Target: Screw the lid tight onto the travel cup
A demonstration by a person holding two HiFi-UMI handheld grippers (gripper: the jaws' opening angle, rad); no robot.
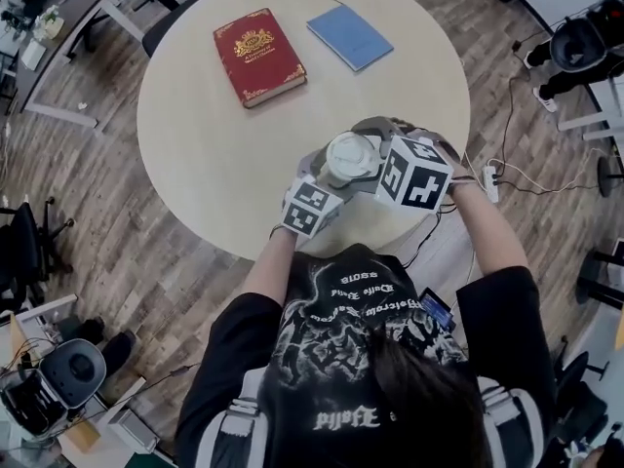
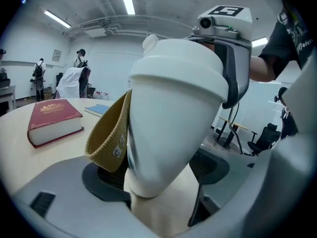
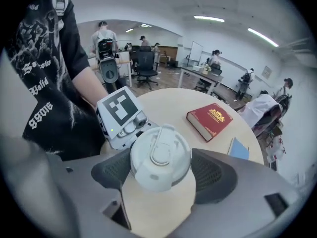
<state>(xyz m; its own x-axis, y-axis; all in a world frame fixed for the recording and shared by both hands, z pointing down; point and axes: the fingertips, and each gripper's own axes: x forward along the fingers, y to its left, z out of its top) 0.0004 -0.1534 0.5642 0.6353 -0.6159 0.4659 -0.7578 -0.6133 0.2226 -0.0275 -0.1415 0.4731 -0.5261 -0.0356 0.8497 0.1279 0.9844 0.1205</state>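
Travel cup (image 2: 173, 118), white, tapered, tan-strapped, is clamped in left claw (image 2: 157, 180); right claw (image 3: 161, 175) grips its lid (image 3: 159, 152).

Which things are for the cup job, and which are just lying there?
For the job:
travel cup, held in the left gripper
lid, gripped by the right gripper

Just lying about:
red book
blue booklet
Both lie on the round table.

Round pale table (image 1: 195, 144) on wood-plank floor (image 1: 88, 261); black office chair (image 1: 24, 247) nearby.
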